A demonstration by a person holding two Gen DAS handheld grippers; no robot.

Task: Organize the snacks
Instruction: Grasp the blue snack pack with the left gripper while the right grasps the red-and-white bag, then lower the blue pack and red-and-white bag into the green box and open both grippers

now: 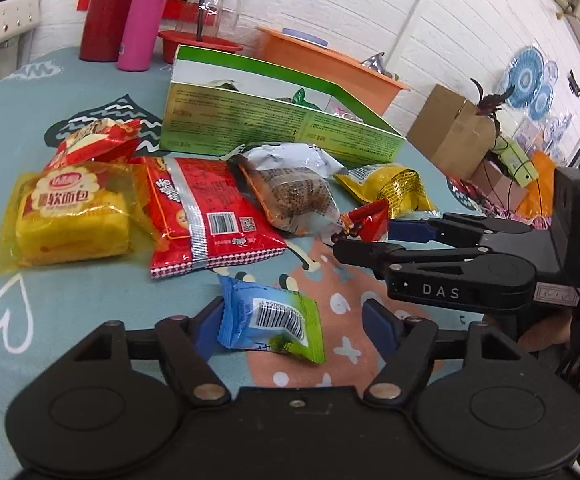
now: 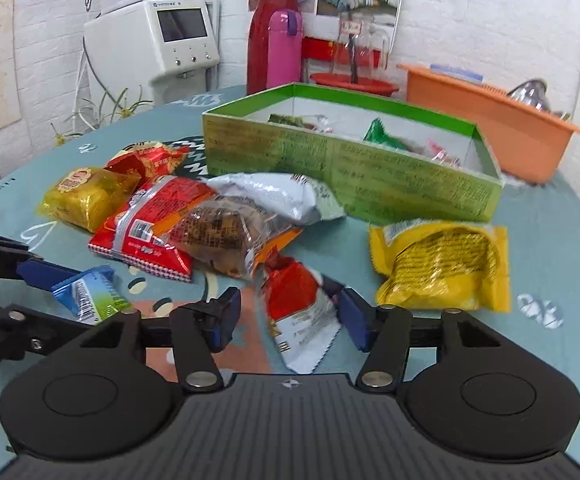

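Note:
Several snack packets lie on the blue tablecloth in front of an open green box (image 1: pixel 273 128) that holds a few packets, also in the right wrist view (image 2: pixel 350 176). My left gripper (image 1: pixel 294 324) is open, with a blue-and-green packet (image 1: pixel 273 324) lying between its fingers. My right gripper (image 2: pixel 285 312) is open around a red-and-white packet (image 2: pixel 298 308). That gripper also shows in the left wrist view (image 1: pixel 364 236) at the red packet (image 1: pixel 370 220). Nearby lie a yellow bread packet (image 1: pixel 69 216), a red packet (image 1: pixel 205 220), a clear brown-cake packet (image 1: pixel 294 196) and a yellow packet (image 2: pixel 442 264).
A red flask (image 2: pixel 263 32), a pink bottle (image 2: pixel 285 48), a red bowl with a glass jar (image 2: pixel 354 76) and an orange tub (image 2: pixel 490 120) stand behind the box. A white appliance (image 2: pixel 169 40) stands beyond the table. Cardboard boxes (image 1: pixel 450 128) sit off the table's right side.

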